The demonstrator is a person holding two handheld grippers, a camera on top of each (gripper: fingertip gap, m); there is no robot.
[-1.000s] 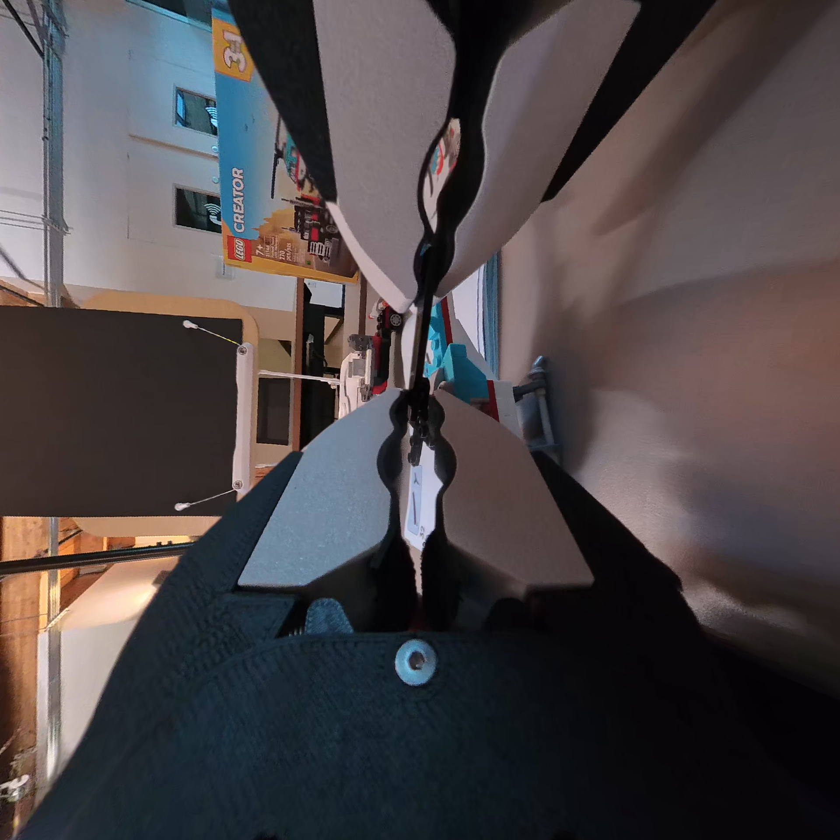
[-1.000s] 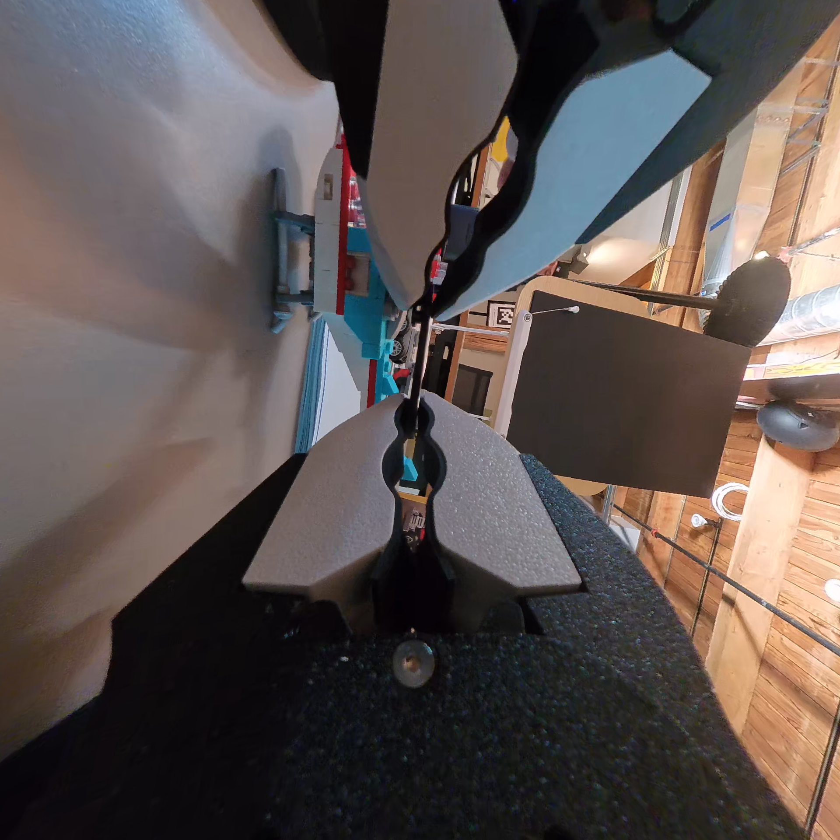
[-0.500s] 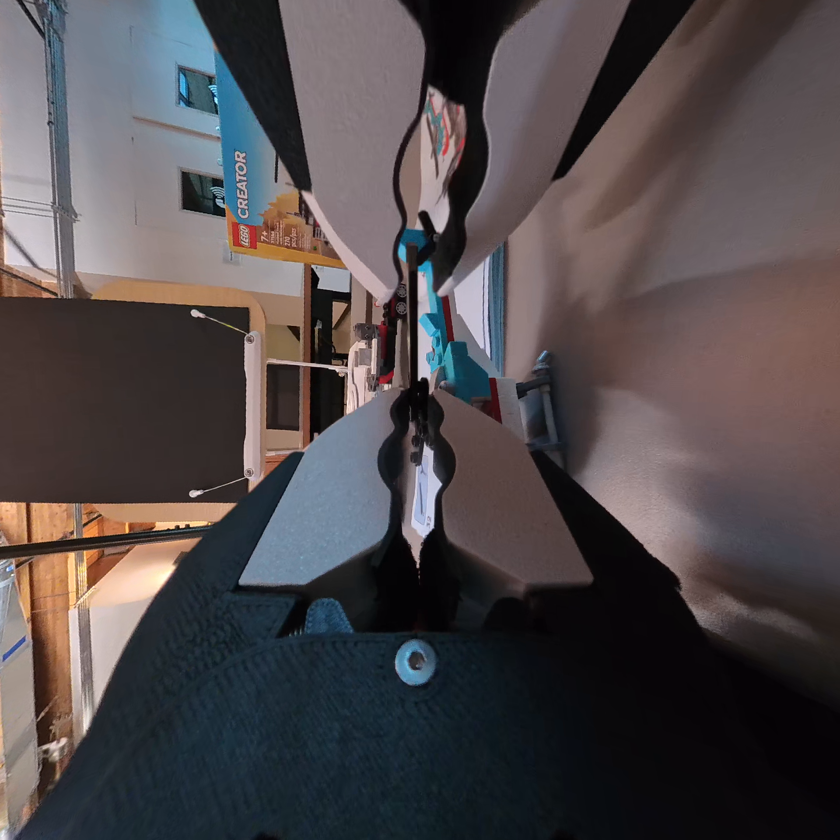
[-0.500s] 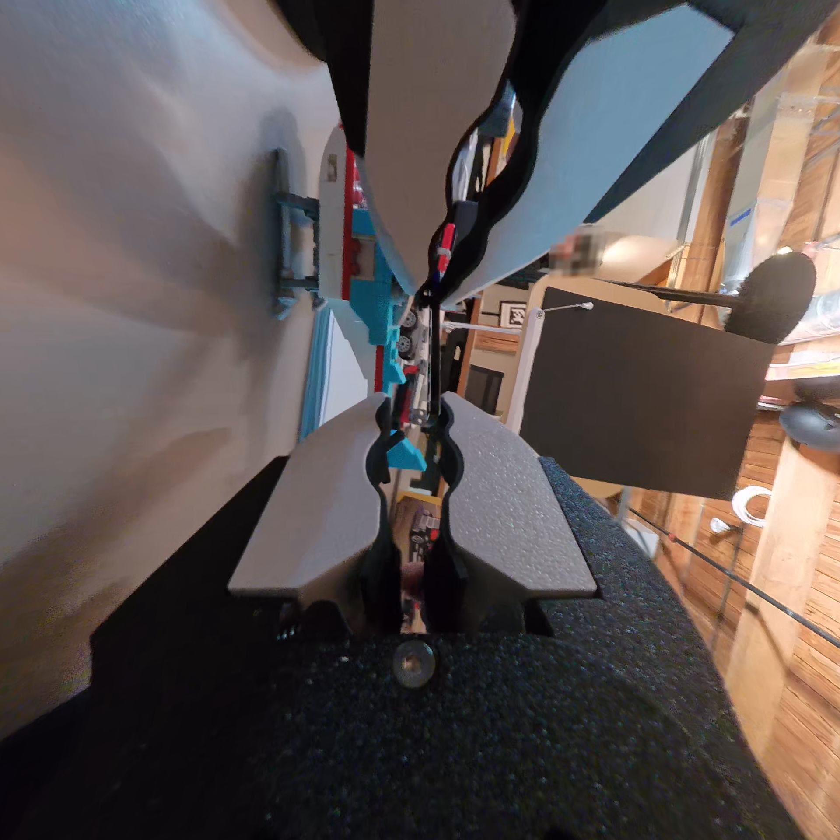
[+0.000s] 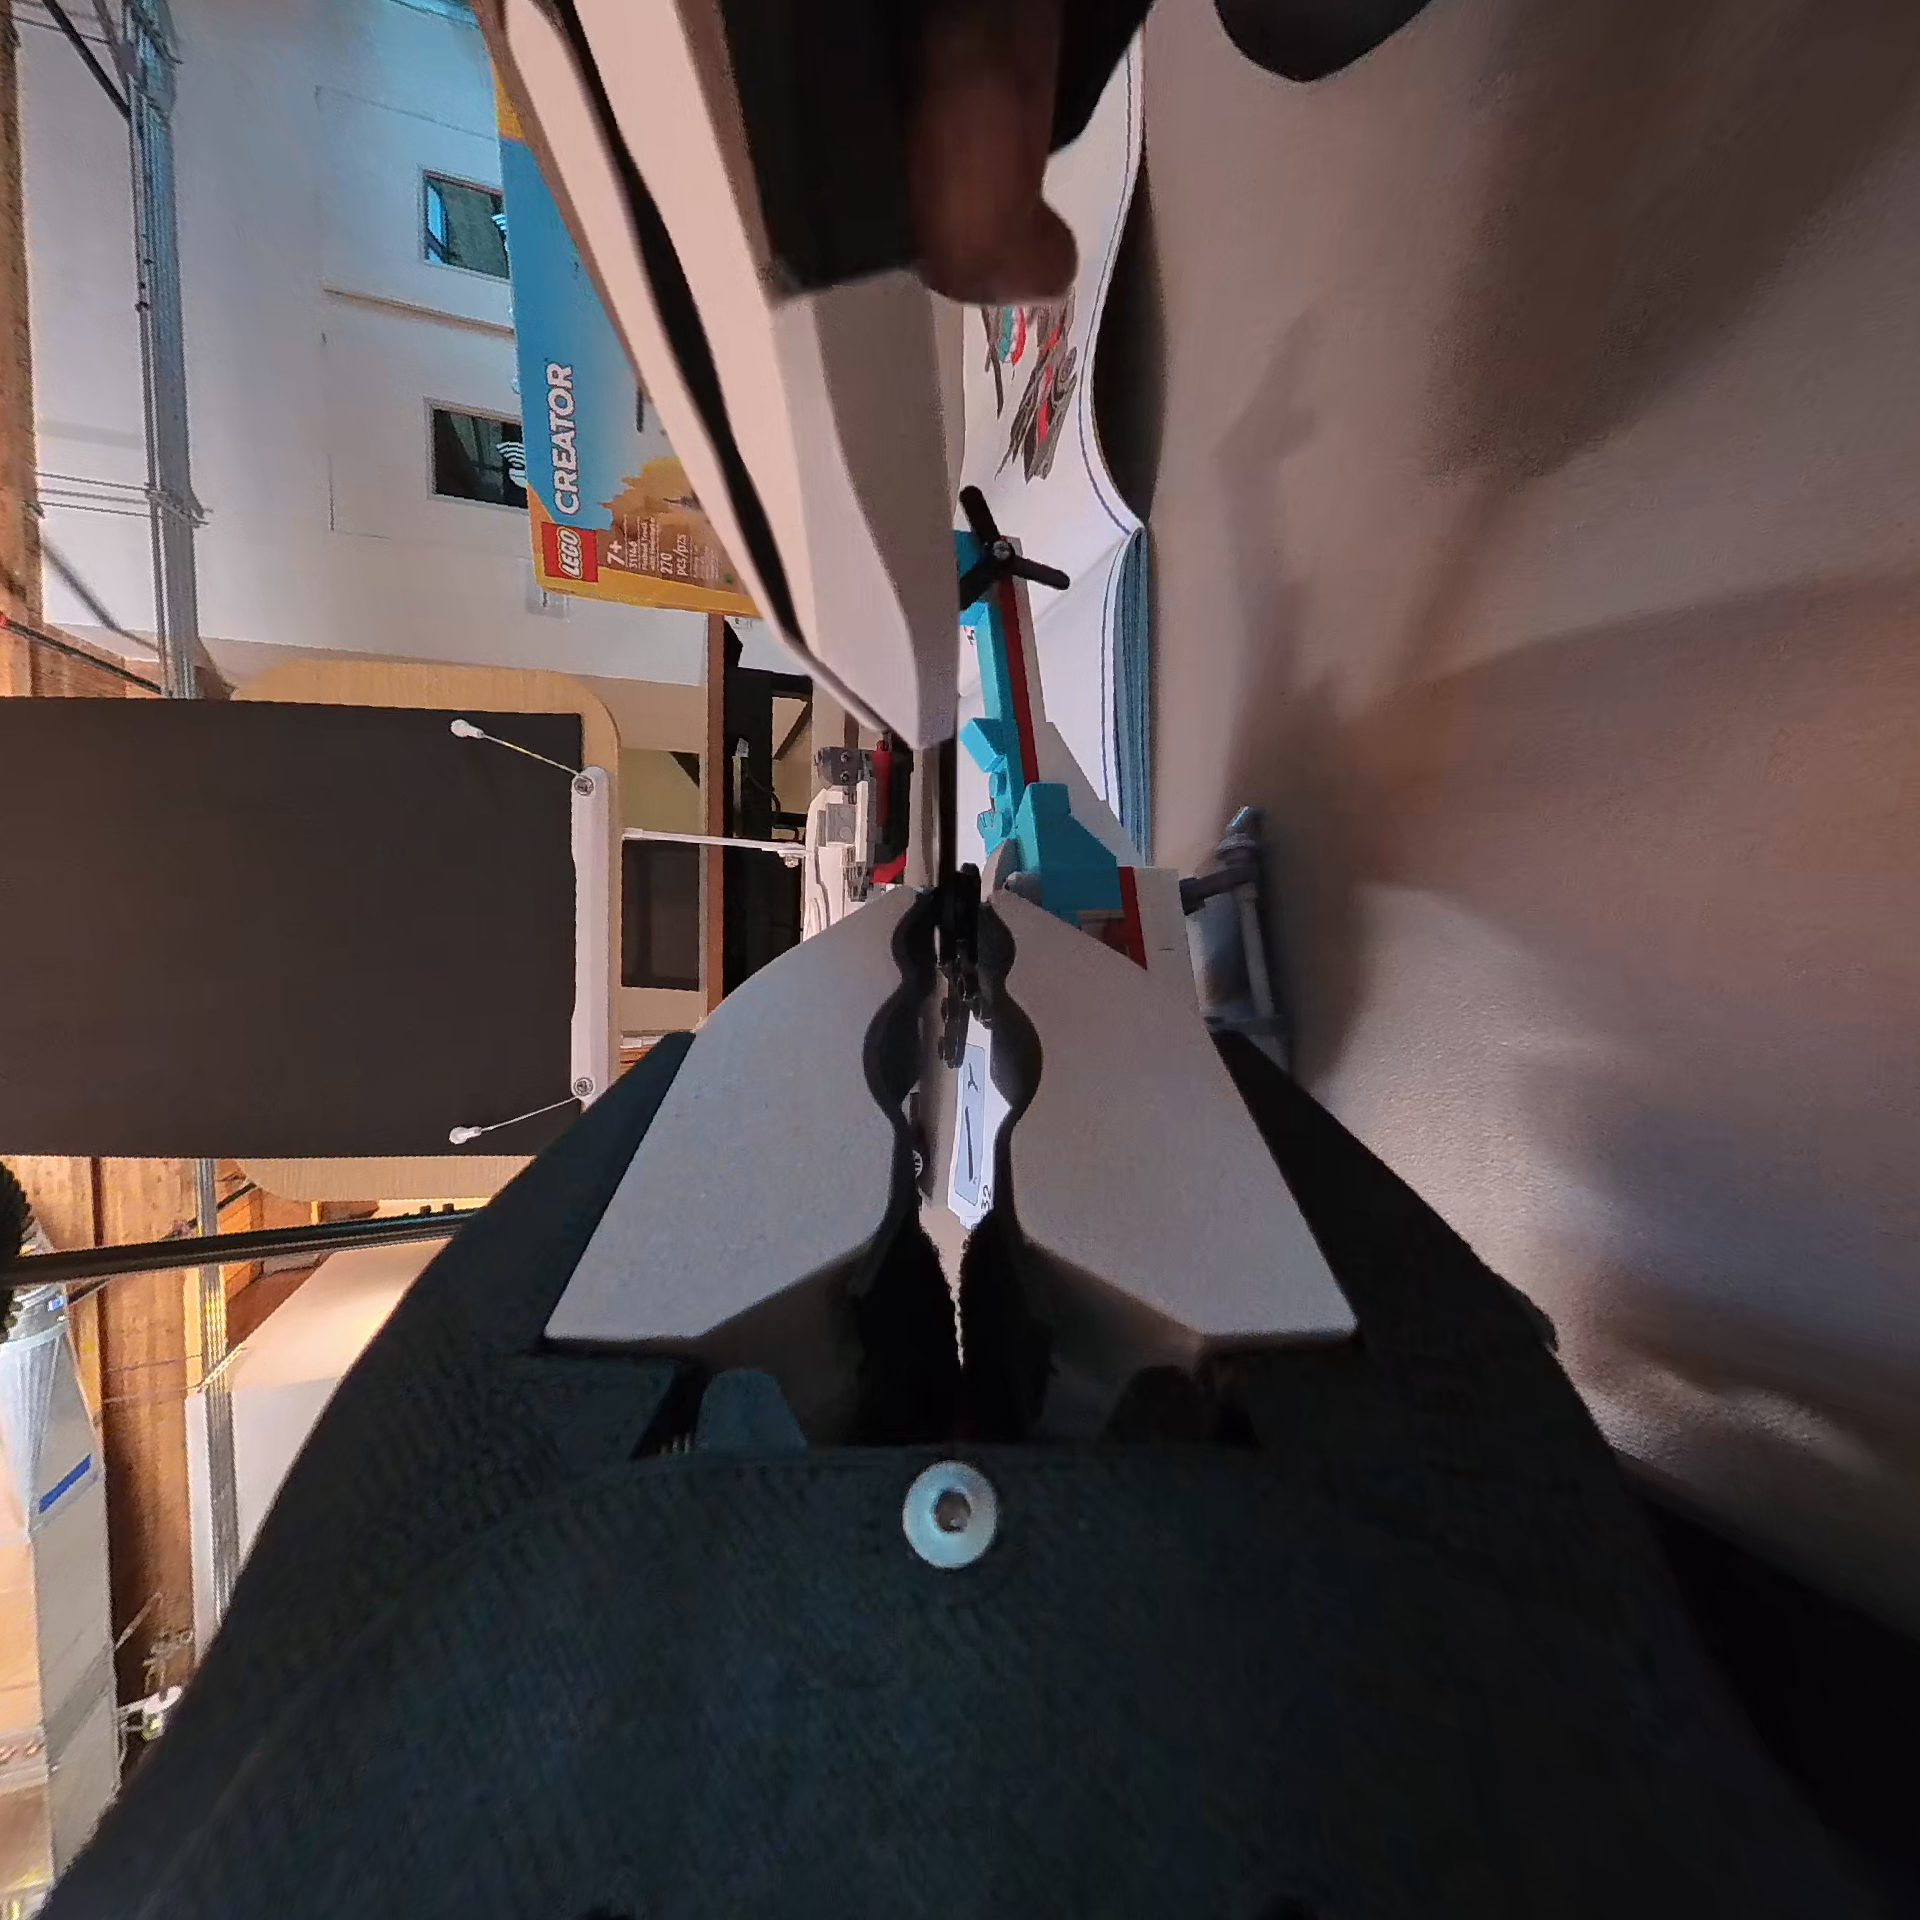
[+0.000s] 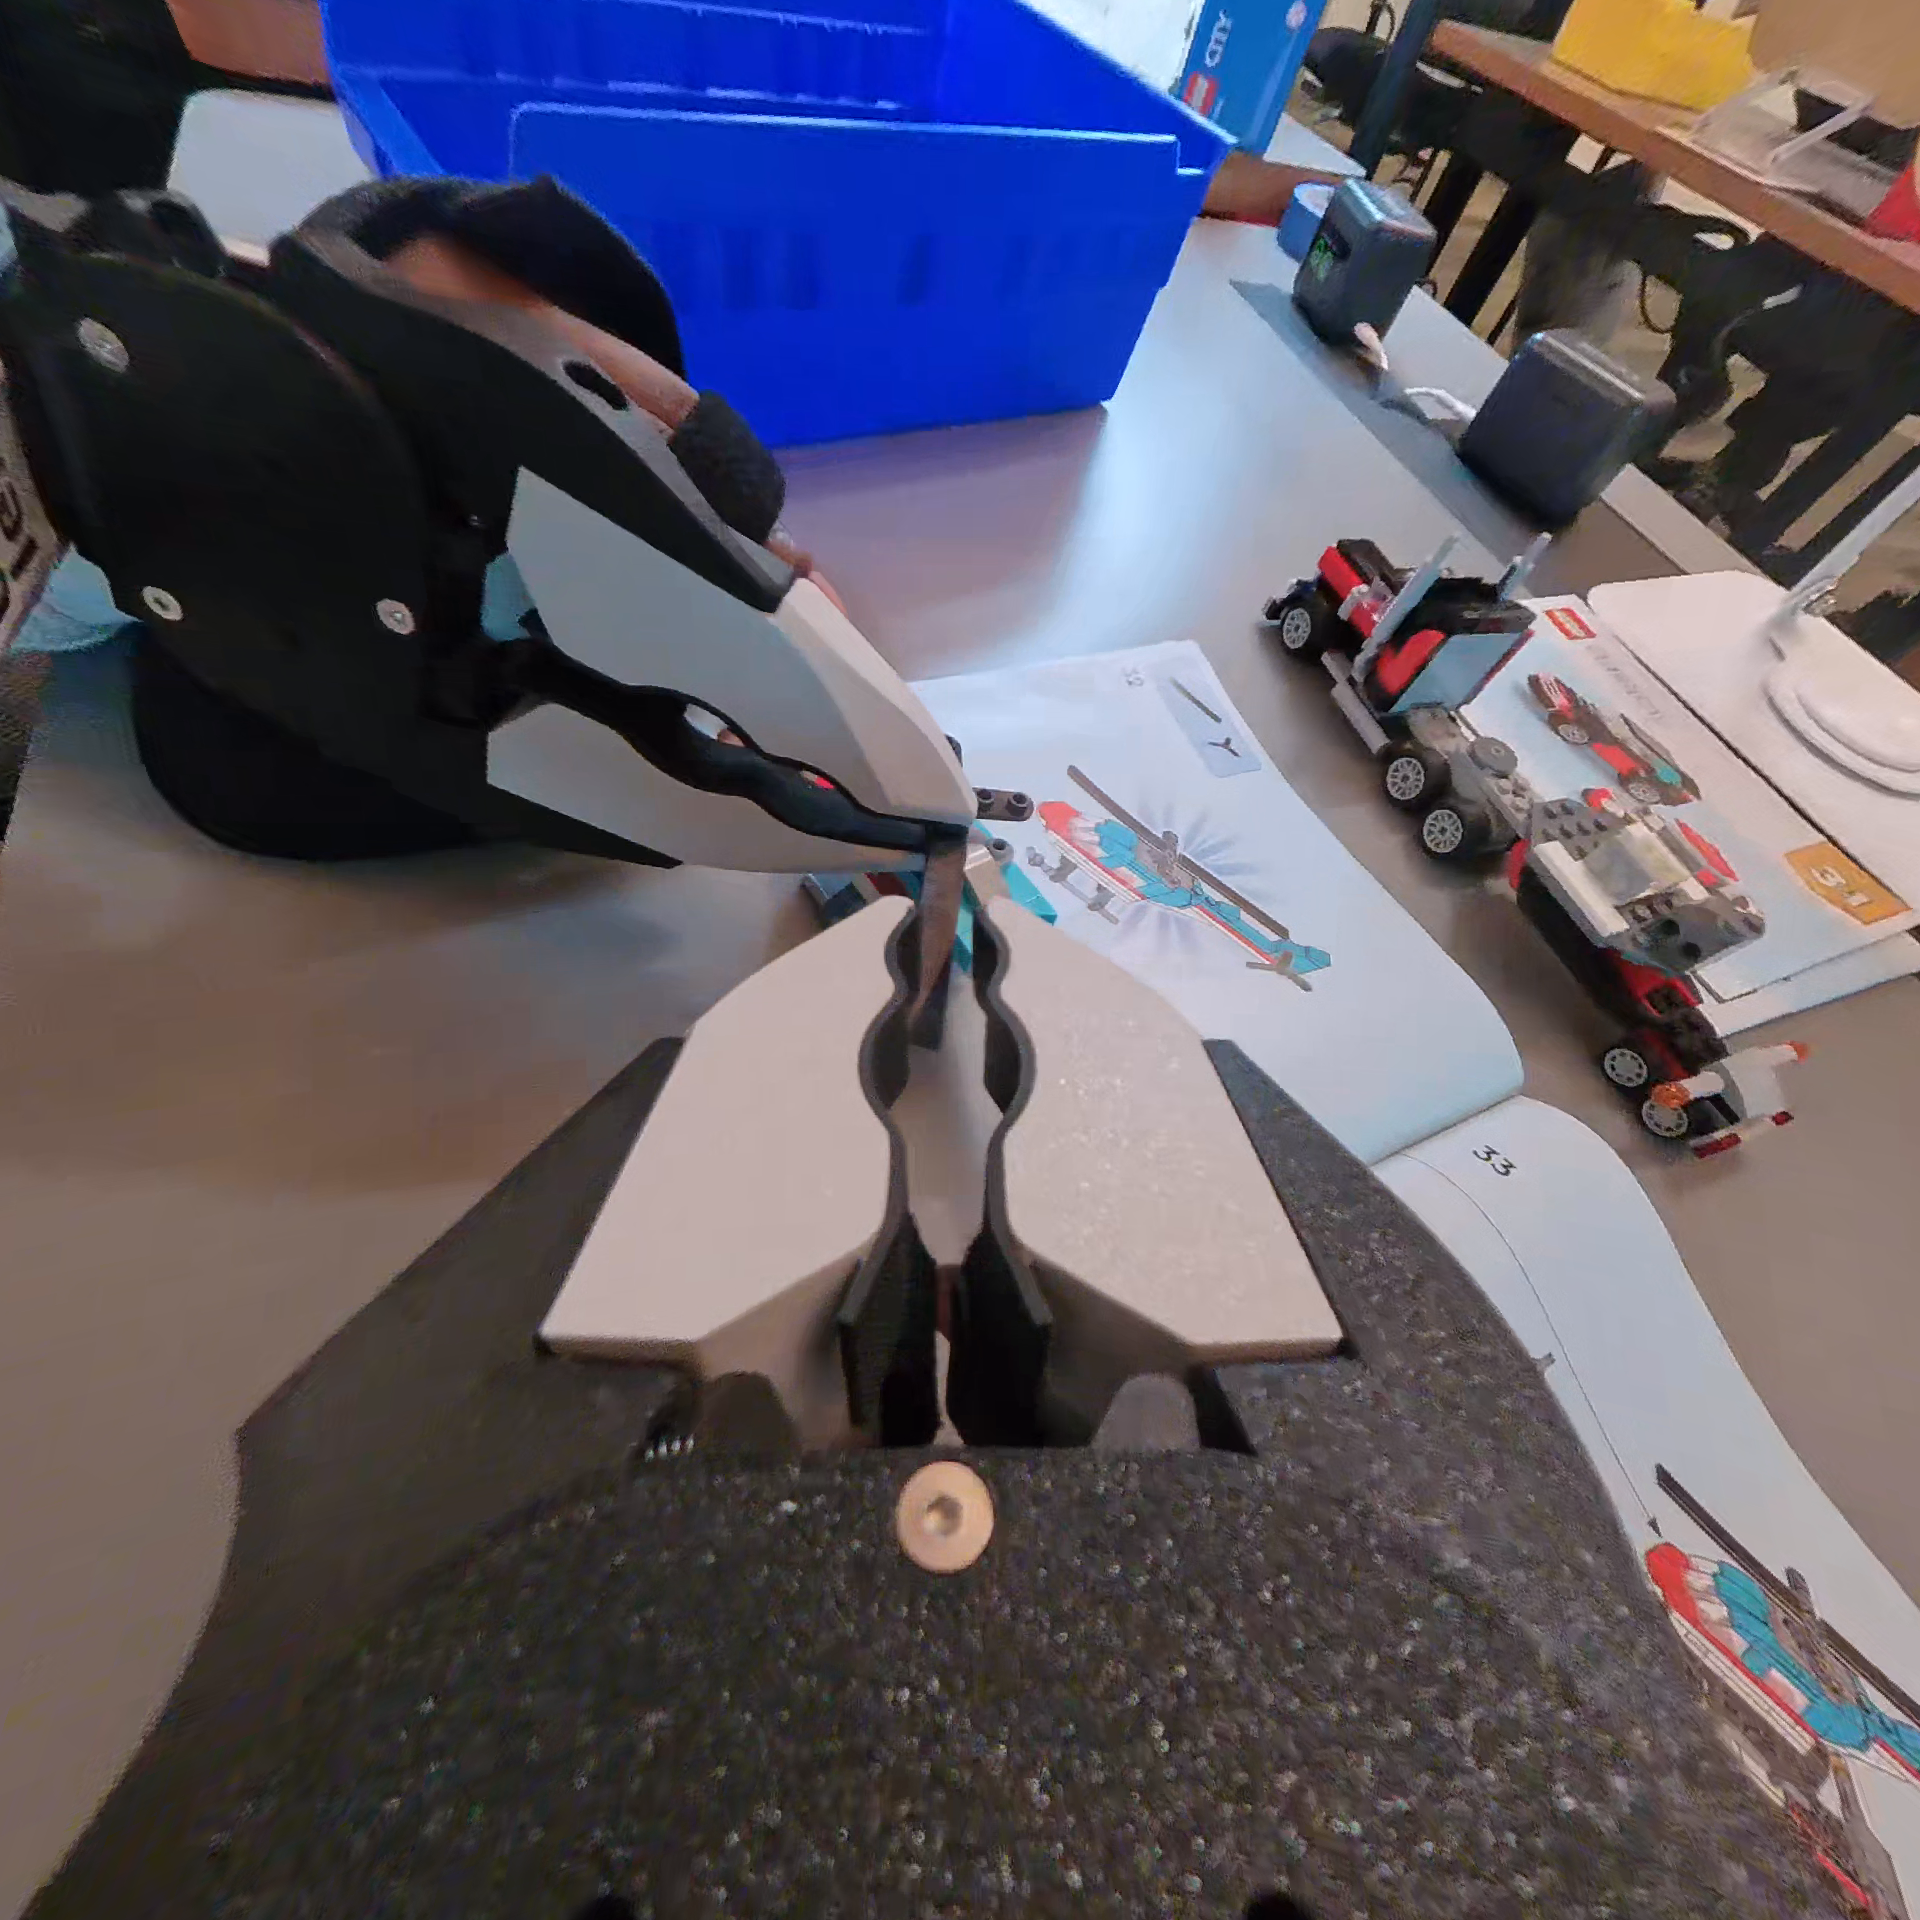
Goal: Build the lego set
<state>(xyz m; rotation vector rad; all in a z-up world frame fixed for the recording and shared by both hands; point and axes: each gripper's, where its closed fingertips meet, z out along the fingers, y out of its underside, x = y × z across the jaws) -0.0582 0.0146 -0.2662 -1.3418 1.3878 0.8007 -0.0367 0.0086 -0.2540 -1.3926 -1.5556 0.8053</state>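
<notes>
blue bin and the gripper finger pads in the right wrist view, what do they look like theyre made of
Blue bin: looks like moulded rigid plastic, smooth with a slight sheen, with ribbed walls and a thick rolled rim. Right gripper pads: grey, matte, finely grainy and sparkly surface, probably printed or textured plastic; the black body behind looks coarser and speckled.

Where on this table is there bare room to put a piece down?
Bare grey table lies between the blue bin and the open booklet, and again at near left, below the left gripper. The right side is crowded: booklet, lego truck, two dark boxes. Mid-table, the right gripper shares a black blade with it.
</notes>
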